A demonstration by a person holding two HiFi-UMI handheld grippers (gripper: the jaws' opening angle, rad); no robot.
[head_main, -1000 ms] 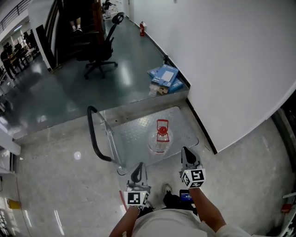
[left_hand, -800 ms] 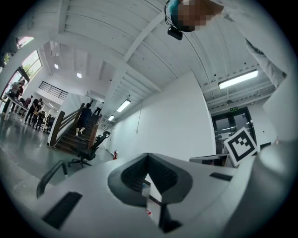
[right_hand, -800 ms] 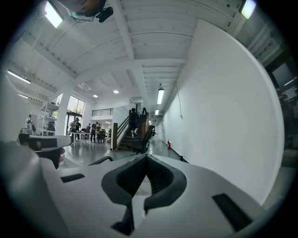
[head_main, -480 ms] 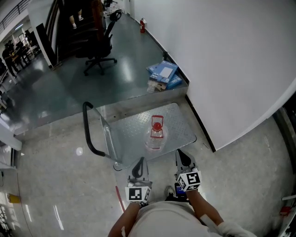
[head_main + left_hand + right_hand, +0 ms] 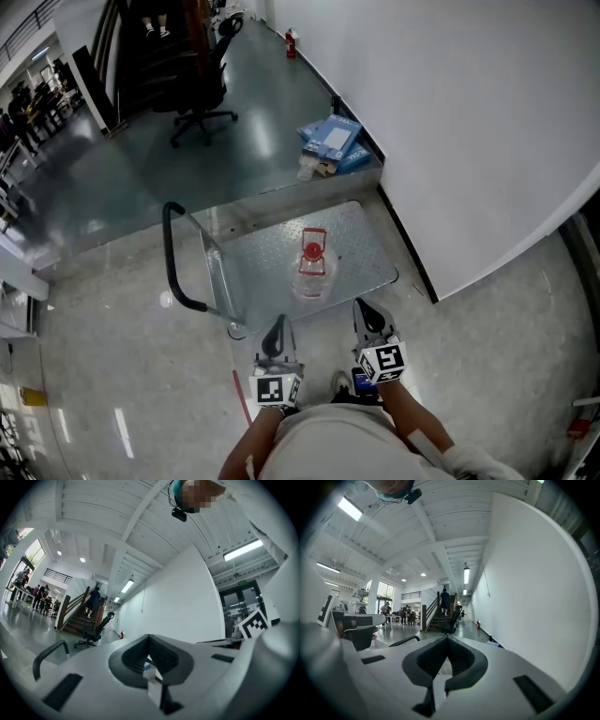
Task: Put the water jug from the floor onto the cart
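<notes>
The clear water jug (image 5: 310,267) with a red cap and handle stands upright on the grey metal deck of the cart (image 5: 366,253), near its front edge. The cart's black push handle (image 5: 173,267) rises at the left. My left gripper (image 5: 276,330) and right gripper (image 5: 365,314) hover level in front of the cart, close to my body and clear of the jug. In the left gripper view the left gripper (image 5: 149,641) has its jaws together with nothing between them. The right gripper (image 5: 447,641) in its own view is likewise shut and empty.
A white wall (image 5: 469,141) runs along the right of the cart. Blue boxes (image 5: 333,141) lie behind the cart by the wall. A black office chair (image 5: 202,89) stands further back near stairs. A red strip (image 5: 241,398) marks the floor near my left gripper.
Both grippers have drawn back from the cart toward my body, and the view has shifted slightly. The jug stays where it was on the deck.
</notes>
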